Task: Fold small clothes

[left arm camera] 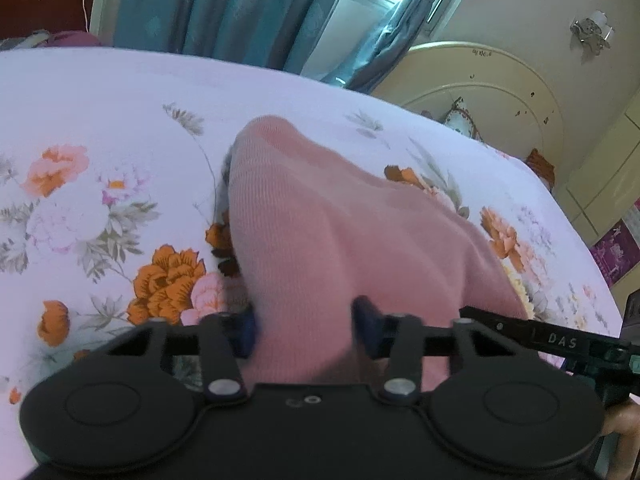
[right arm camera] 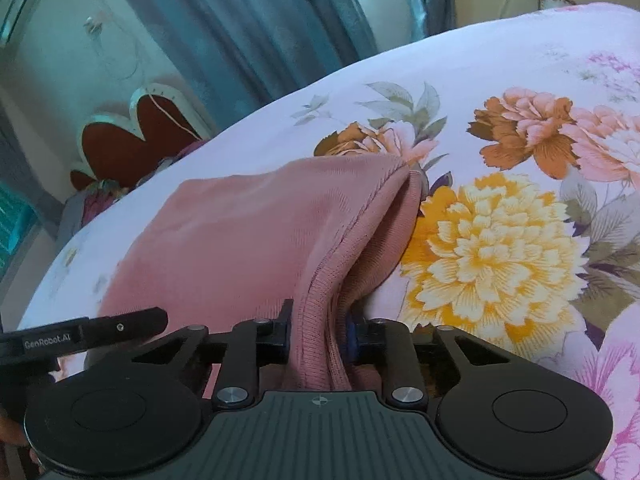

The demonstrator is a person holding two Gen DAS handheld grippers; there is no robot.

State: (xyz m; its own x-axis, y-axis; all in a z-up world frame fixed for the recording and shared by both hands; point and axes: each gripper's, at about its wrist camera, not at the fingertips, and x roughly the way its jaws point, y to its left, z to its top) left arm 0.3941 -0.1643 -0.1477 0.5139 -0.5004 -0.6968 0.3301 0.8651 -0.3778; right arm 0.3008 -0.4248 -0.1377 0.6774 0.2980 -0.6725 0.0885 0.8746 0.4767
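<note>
A small pink knit garment (left arm camera: pixel 320 216) lies on a floral bedsheet (left arm camera: pixel 100 120) and is lifted toward both cameras. My left gripper (left arm camera: pixel 306 330) is shut on a thick bunch of its fabric, which hides the space between the blue pads (left arm camera: pixel 370 326). In the right wrist view the same pink garment (right arm camera: pixel 240 232) shows a ribbed hem (right arm camera: pixel 320 292) running into my right gripper (right arm camera: pixel 320 332), which is shut on that hem. The other gripper's black arm shows at the edge of each view (left arm camera: pixel 560 340) (right arm camera: pixel 80 332).
The bed's floral sheet (right arm camera: pixel 500 200) spreads around the garment. A cream headboard (left arm camera: pixel 500 84) stands at the far right, teal curtains (left arm camera: pixel 240 4) and a window behind. A red heart-shaped cushion (right arm camera: pixel 128 144) sits past the bed's far edge.
</note>
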